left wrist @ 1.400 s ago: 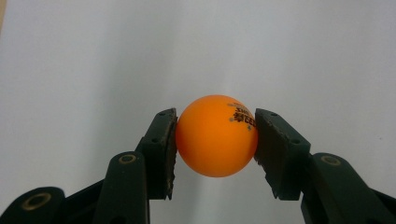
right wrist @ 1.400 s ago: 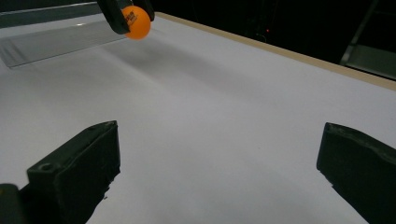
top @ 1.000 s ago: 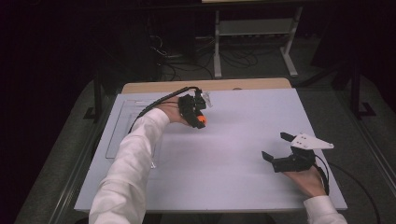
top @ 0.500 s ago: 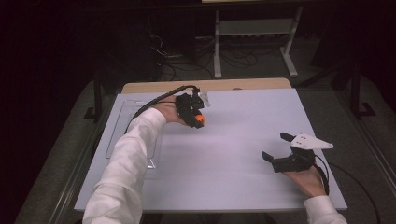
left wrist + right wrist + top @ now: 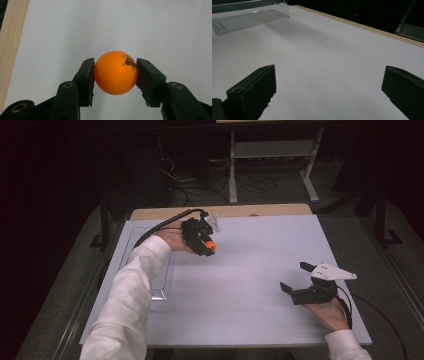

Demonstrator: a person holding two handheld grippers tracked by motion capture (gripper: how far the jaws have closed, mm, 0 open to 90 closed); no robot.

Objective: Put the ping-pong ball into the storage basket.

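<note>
Orange ping-pong ball: upper-left centre of high view, pinched across its widest part between left gripper pads, clear of white table, so grip stays centred for carrying. Right gripper: lower right, jaws wide, nothing between, parked clear.
</note>
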